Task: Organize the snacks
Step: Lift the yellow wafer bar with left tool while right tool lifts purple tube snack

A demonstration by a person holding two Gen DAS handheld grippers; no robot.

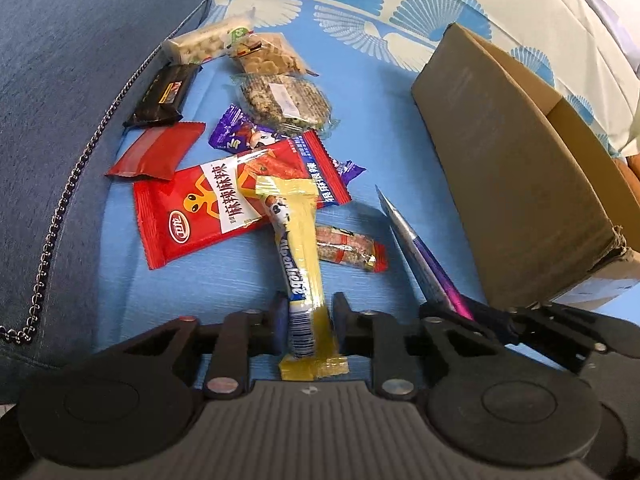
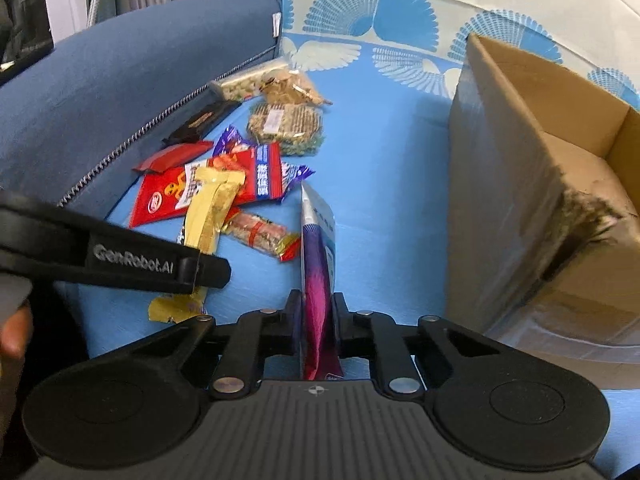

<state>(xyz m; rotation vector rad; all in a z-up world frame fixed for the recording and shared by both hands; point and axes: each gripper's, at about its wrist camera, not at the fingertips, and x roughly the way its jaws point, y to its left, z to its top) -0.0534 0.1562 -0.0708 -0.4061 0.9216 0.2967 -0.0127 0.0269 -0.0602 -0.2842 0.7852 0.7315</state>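
Note:
My left gripper is shut on a yellow Alpenliebe candy stick, held above the blue sheet; it also shows in the right wrist view. My right gripper is shut on a purple and silver sachet, held on edge; the sachet also shows in the left wrist view. A pile of snacks lies beyond: a big red spicy packet, a small red packet, a black bar, a purple candy, a red-banded bar, a round grain cake. An open cardboard box stands to the right.
A dark blue cushion with a metal zipper chain borders the snacks on the left. A pale fan-patterned pillow lies behind. The box's near corner is torn. A nut bar and a peanut bag lie at the pile's far end.

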